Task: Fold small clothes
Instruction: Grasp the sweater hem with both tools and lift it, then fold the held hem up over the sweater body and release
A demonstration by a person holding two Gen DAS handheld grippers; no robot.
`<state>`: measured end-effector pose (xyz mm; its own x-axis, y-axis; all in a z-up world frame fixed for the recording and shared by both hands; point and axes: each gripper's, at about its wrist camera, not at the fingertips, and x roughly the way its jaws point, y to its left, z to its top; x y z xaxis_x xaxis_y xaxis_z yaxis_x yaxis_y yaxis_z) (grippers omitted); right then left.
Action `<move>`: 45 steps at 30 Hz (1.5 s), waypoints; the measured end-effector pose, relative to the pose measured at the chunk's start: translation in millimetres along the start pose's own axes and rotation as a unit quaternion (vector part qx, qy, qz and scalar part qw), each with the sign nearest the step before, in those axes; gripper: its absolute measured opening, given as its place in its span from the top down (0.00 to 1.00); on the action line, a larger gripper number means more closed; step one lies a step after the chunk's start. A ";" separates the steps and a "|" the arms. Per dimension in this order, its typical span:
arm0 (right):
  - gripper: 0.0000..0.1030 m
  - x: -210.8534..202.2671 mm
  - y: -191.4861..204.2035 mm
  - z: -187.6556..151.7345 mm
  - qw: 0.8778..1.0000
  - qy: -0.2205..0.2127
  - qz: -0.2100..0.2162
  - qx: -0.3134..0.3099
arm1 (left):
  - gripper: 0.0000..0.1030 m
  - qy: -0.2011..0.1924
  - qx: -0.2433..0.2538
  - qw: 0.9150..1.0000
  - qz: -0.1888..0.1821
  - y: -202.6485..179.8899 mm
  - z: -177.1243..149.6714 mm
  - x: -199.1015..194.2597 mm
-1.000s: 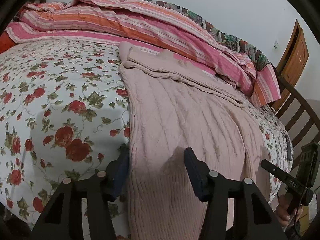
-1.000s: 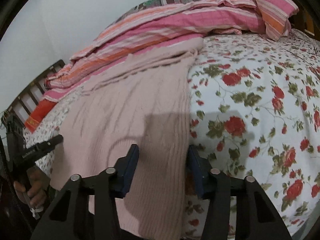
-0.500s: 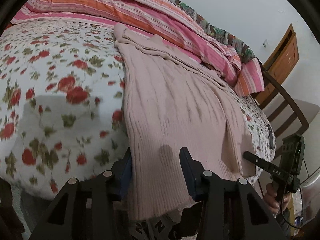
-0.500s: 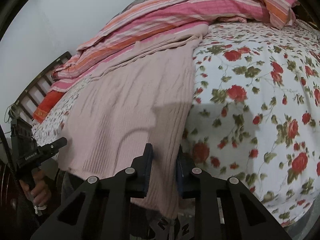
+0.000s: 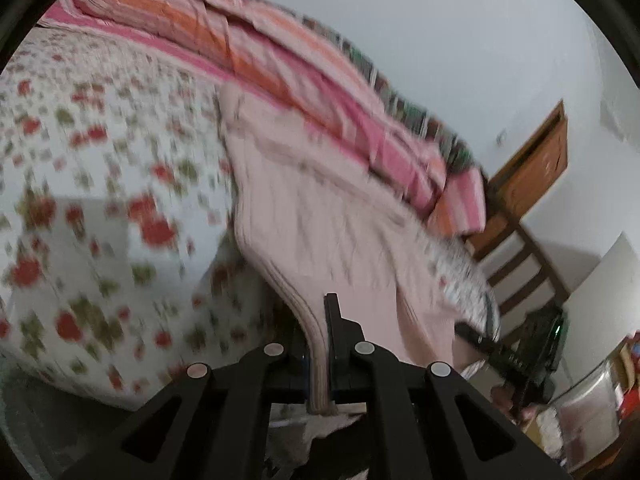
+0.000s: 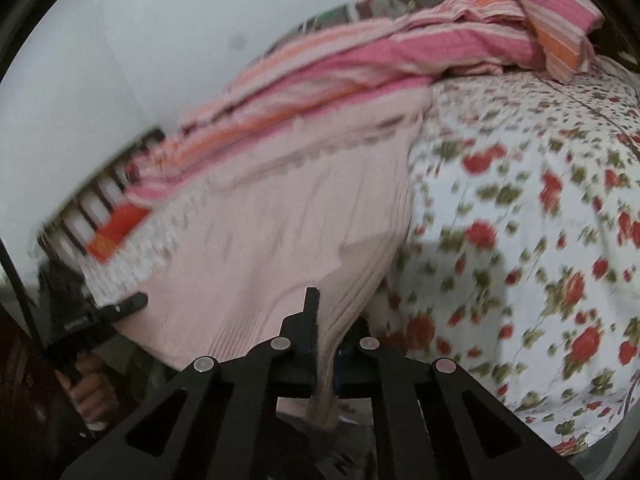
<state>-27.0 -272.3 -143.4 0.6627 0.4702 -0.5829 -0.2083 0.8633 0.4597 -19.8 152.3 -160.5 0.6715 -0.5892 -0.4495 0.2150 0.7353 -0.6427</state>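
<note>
1. My left gripper (image 5: 320, 364) had just closed; its fingers pinched the ribbed hem of the pink knit sweater (image 5: 320, 240) at the near edge of the bed (image 5: 80, 240).
2. My right gripper (image 6: 326, 356) had likewise just closed, clamping the hem's other corner.
3. The sweater lay lengthwise across the floral sheet, its top touching the striped quilt (image 6: 360, 68) at the far edge.

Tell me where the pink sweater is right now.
The pink sweater lies on the floral bedsheet, beside the striped quilt; its near hem is pinched by the left tool and right tool.
</note>
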 end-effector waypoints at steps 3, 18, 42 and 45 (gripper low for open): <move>0.95 -13.5 -2.5 14.2 1.000 -0.022 0.010 0.008 | 0.94 -0.021 -0.009 1.000 -0.012 0.6 18.3 -9.8; 0.95 6.4 8.0 117.1 0.995 -0.092 0.038 0.030 | 0.94 -0.067 0.044 0.995 0.061 -27.9 116.6 42.2; 0.89 187.1 -54.3 255.6 0.995 -0.017 0.020 0.099 | 0.77 -0.012 -0.055 0.994 0.097 36.8 242.1 215.3; 0.74 203.8 -63.8 254.8 0.995 -0.012 0.005 0.101 | 0.45 -0.028 -0.057 0.993 0.096 45.1 241.8 219.3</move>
<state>304.6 -278.1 -120.9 0.6791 0.4727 -0.5616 -0.0684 0.8025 0.5927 308.7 137.3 -138.1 0.7320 -0.4198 -0.5367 0.0000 0.7876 -0.6161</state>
